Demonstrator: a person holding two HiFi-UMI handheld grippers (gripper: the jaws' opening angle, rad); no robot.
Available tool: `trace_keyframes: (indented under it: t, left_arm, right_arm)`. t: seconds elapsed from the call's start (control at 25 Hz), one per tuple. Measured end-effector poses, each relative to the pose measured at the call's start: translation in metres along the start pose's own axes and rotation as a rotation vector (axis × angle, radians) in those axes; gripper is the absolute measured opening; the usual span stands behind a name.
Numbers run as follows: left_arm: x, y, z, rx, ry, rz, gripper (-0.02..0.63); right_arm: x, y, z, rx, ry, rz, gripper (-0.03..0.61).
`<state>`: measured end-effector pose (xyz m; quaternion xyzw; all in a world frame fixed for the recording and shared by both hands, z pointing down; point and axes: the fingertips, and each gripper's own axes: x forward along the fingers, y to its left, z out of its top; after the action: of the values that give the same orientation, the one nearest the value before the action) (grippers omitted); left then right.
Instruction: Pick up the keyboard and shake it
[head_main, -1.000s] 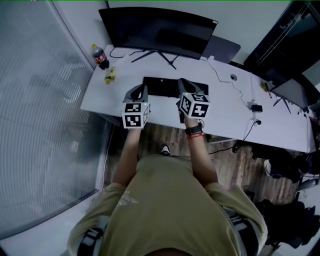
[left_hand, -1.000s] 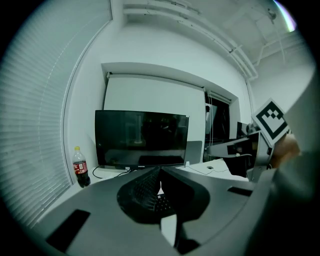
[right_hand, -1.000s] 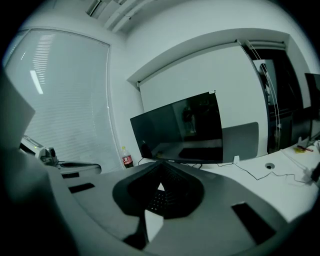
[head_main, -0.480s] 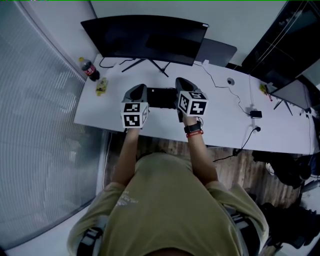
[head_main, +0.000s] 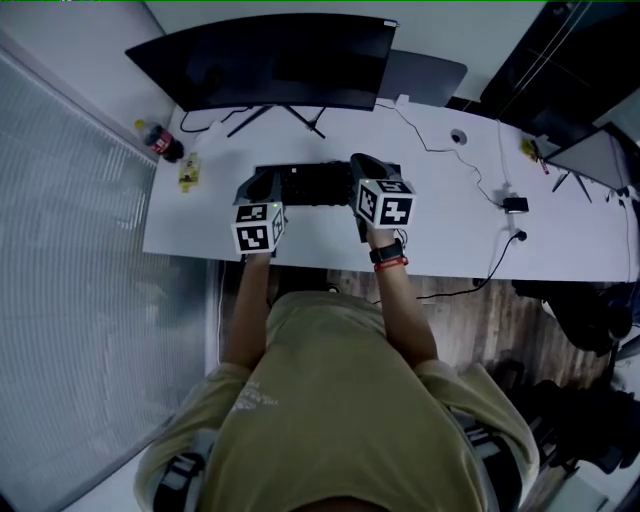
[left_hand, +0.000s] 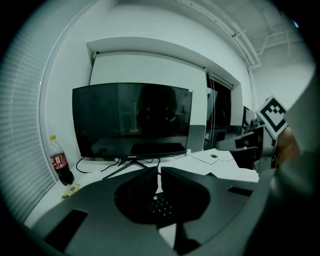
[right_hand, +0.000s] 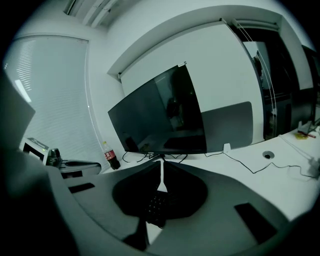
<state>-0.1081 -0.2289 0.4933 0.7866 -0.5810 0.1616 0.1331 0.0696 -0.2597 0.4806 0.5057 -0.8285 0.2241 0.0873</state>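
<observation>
A black keyboard (head_main: 315, 185) lies flat on the white desk (head_main: 450, 235) in front of the monitor. My left gripper (head_main: 268, 182) hovers over its left end and my right gripper (head_main: 362, 165) over its right end. Both are shut with nothing between the jaws. In the left gripper view the jaw tips of the left gripper (left_hand: 159, 172) meet, and keyboard keys (left_hand: 161, 205) show below them. The right gripper view shows the right gripper (right_hand: 161, 167) the same way, tips together above the keyboard keys (right_hand: 156, 205).
A wide curved monitor (head_main: 265, 60) stands behind the keyboard on a splayed foot. A cola bottle (head_main: 160, 140) and a yellow packet (head_main: 188, 172) sit at the desk's left end. Cables (head_main: 440, 150) and a small black device (head_main: 514, 205) lie to the right.
The head view has swung, so the desk sits further left in the picture. Both grippers stay shut over the keyboard's ends; the left one has dropped slightly toward the desk's near edge.
</observation>
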Motion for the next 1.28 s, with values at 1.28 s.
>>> trace_keyframes:
  t: [1.28]
  left_arm:
    - [0.119, 0.050, -0.082, -0.045, 0.232, -0.031, 0.021]
  right_arm:
    - [0.073, -0.102, -0.084, 0.075, 0.201, -0.118, 0.163]
